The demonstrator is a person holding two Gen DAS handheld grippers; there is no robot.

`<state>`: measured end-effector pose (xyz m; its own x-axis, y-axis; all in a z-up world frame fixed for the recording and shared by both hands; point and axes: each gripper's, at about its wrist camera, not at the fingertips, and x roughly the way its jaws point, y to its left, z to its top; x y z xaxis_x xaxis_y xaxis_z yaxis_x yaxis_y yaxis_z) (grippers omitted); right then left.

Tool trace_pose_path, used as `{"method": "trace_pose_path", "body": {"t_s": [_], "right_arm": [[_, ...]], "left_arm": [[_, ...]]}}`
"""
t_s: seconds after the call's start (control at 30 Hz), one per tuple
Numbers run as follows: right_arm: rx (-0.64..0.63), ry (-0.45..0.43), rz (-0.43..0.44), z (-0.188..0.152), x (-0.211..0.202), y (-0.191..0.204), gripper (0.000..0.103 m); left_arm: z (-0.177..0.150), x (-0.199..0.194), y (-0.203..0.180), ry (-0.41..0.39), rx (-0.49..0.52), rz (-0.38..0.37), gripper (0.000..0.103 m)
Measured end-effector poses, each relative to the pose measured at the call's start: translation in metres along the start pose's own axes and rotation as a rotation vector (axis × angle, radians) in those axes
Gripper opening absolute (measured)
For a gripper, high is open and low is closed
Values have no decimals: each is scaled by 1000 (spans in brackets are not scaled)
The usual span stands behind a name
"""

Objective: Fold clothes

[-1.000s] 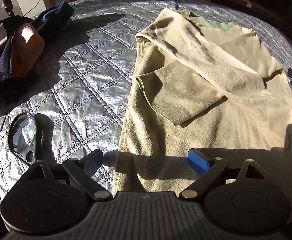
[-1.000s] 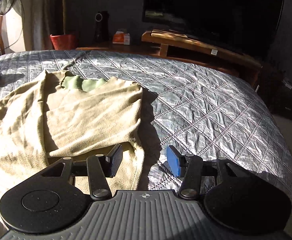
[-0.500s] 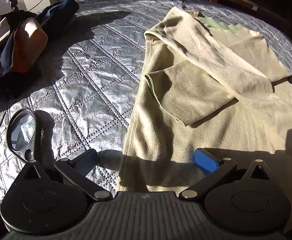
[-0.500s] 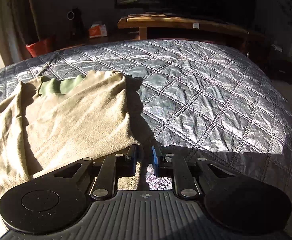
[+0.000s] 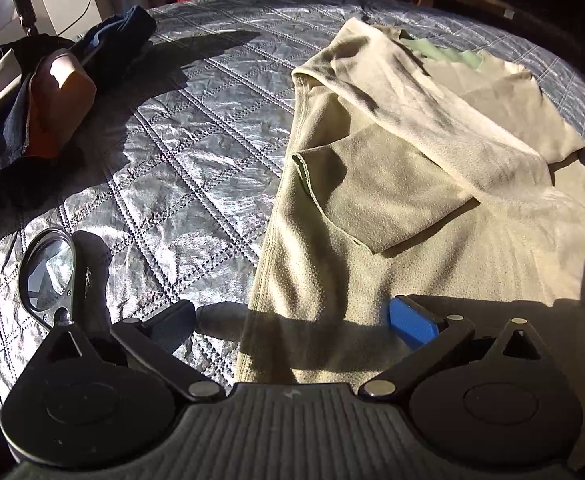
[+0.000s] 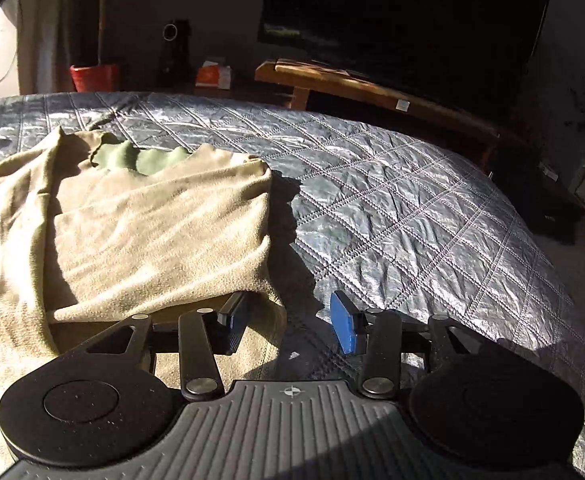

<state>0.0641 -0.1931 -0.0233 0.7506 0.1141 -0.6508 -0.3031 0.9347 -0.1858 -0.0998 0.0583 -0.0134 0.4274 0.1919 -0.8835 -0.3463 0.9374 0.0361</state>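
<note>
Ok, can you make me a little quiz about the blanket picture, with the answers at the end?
1. True or false: the beige garment lies on the quilted bedcover.
2. What colour peeks out at the garment's far edge? A green, B red, C purple.
3. Fill in: the left tool is wide ____, with the garment's edge between its two fingers.

Key:
1. True.
2. A: a green lining shows there.
3. Open. The right tool is opening too, at the garment's other edge, and nothing is gripped yet.
</note>
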Motion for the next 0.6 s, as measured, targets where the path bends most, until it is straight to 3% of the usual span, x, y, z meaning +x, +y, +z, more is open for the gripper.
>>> {"method": "trace_pose_path", "body": {"t_s": [0.07,0.13,0.2,0.3,0.37,0.4,0.43,0.5,0.6], "right_arm": [[-75,-15,-8,1,3,3,47],[-41,-10,20,1,1,0,9],[72,-3,46,-1,-2,-9,7],[355,8,103,-14,-7,-29,7],[498,4,137,-25,-13,-39,15],[508,2,139,-27,-17,-40,22],[518,1,140,-29,-22,-42,38],[473,-49,121,-30,-36,-41,59],[432,-126,97,-21,-48,-47,60]], "left_arm": [[0,0,0,0,-2,-2,103],[0,1,1,0,-3,-3,103],[0,1,1,3,-10,-4,103],[0,1,1,7,-21,-2,103],[0,1,1,7,-23,-1,103],[0,1,1,7,-23,0,103],[0,1,1,7,-24,0,103],[0,1,1,7,-24,1,103],[0,1,0,5,-22,6,103]]}}
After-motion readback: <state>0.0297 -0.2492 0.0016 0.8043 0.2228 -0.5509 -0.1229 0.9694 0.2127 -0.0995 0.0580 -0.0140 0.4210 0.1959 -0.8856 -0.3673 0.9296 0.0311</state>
